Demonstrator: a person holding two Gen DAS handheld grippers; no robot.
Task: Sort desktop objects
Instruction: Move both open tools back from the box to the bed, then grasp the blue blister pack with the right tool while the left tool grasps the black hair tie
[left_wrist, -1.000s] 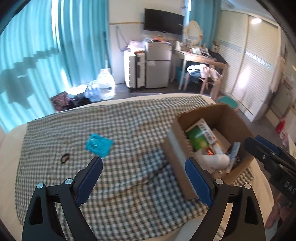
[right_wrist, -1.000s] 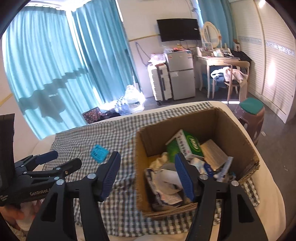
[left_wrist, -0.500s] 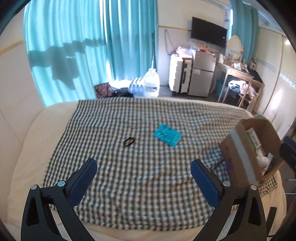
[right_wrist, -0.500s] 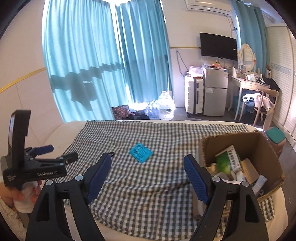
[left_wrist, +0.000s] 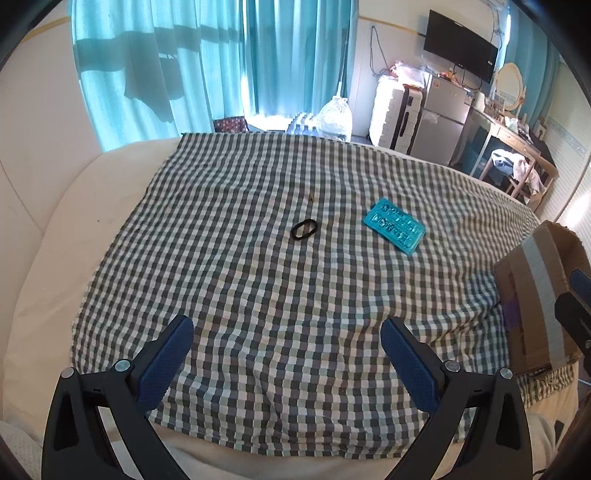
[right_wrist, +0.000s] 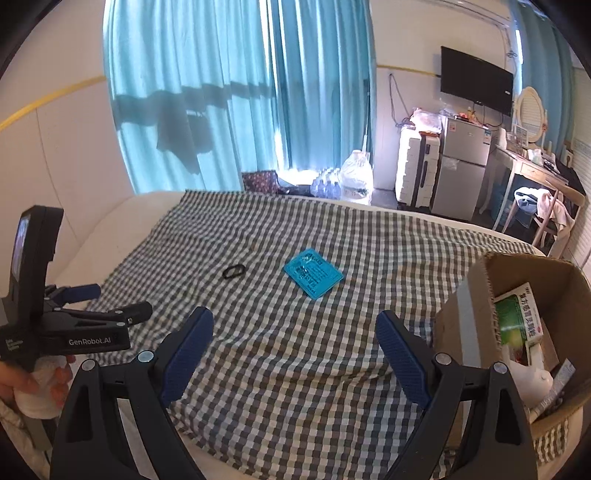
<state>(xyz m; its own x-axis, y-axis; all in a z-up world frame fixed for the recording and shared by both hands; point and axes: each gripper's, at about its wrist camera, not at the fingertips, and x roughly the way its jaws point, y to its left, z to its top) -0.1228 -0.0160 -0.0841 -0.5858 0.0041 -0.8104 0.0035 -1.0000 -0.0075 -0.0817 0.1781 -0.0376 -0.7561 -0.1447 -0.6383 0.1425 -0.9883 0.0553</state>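
The left gripper hangs over the near edge of the bed with its blue pads spread wide and only checked cloth between them; the right gripper hangs beside it, its jaws having just been opening, now spread with nothing between them either; in the right wrist view the left gripper shows low on the left, held by a hand wrapped round its white grip. Ahead of the left gripper and roughly in line with its gap lies a small black hair tie, flat on the cloth; beyond the right finger of that gripper, further right, lies a teal blister pack, flat and turned at an angle, well apart from the hair tie. Seen from the right gripper, the hair tie sits ahead of its left finger and the blister pack ahead of its gap. To the right of both grippers stands an open cardboard box, touching the cloth, with a green and white carton and other small things I cannot make out inside it; in the left wrist view only its taped outer wall shows. Past the bed hang teal curtains; a grey fridge stands beyond to the right.
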